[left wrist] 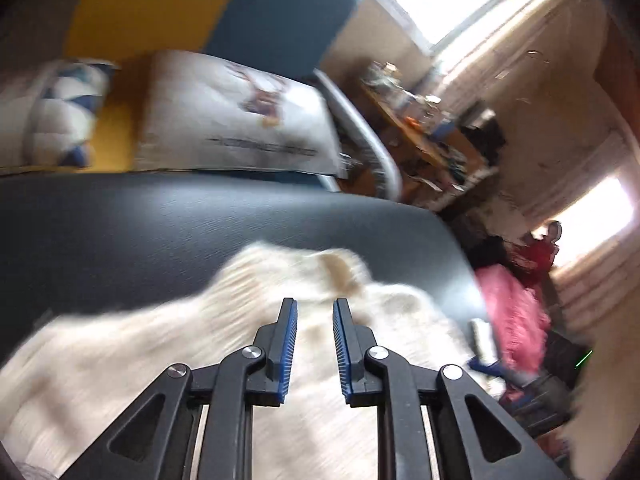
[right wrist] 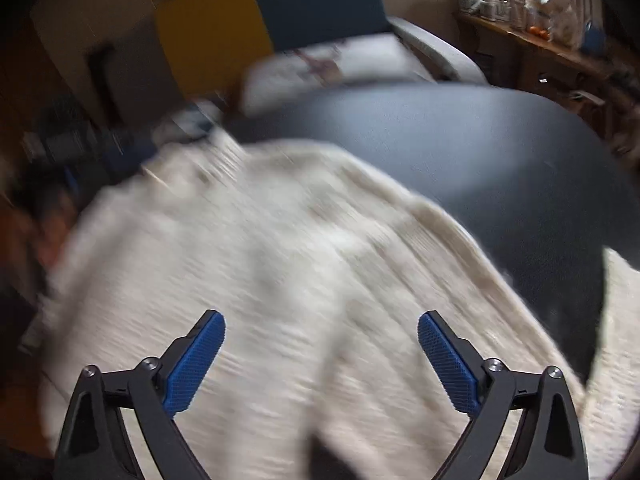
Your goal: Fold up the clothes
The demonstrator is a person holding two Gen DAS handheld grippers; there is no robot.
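A cream knitted garment [left wrist: 248,320] lies spread on a dark round table [left wrist: 160,216]; it is blurred by motion. My left gripper [left wrist: 315,304] hovers over it with its jaws a narrow gap apart and nothing between them. In the right wrist view the same garment [right wrist: 280,260] covers the near half of the table [right wrist: 480,148], with one edge hanging off the left side. My right gripper [right wrist: 322,320] is wide open and empty just above the cloth.
A sofa with a white printed cushion [left wrist: 240,120] and a patterned cushion [left wrist: 60,112] stands behind the table. A cluttered wooden shelf [left wrist: 424,128] and pink and red cloth [left wrist: 516,312] lie to the right. The table's right edge drops off near the garment.
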